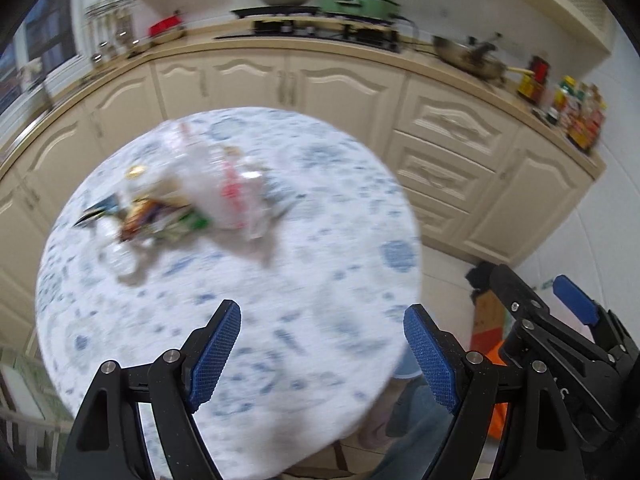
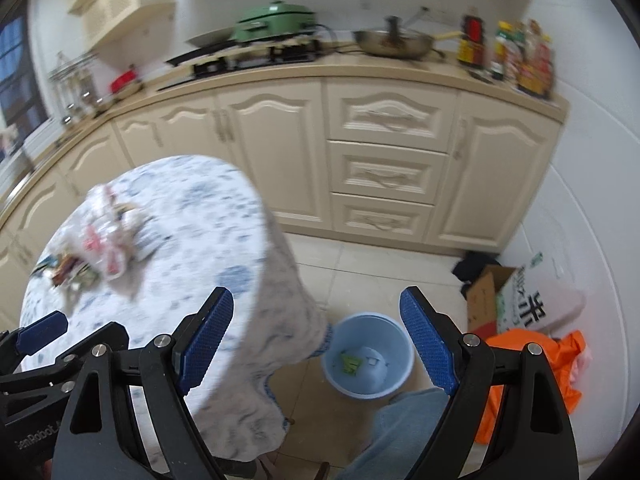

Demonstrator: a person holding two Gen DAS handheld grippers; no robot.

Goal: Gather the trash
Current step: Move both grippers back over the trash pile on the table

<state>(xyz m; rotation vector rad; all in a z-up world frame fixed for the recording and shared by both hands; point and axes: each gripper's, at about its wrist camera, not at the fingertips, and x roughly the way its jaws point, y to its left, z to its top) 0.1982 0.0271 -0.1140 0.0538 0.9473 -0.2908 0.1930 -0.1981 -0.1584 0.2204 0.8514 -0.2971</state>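
A pile of trash (image 1: 180, 200) lies on the round table (image 1: 280, 280) with a white and blue cloth: a clear plastic bag with red print (image 1: 232, 188) and colourful wrappers (image 1: 156, 216). The pile also shows in the right wrist view (image 2: 100, 248). My left gripper (image 1: 320, 348) is open and empty above the near part of the table. My right gripper (image 2: 316, 336) is open and empty, off the table's right edge, above the floor. A light blue bin (image 2: 366, 354) stands on the floor to the right of the table with a green scrap inside.
Cream kitchen cabinets (image 2: 380, 160) run behind the table, with a stove, a green cooker (image 2: 276, 20), a wok and bottles on the counter. A cardboard box (image 2: 492, 296) and an orange bag (image 2: 532, 360) lie on the floor at the right. My trouser leg (image 2: 400, 432) is below.
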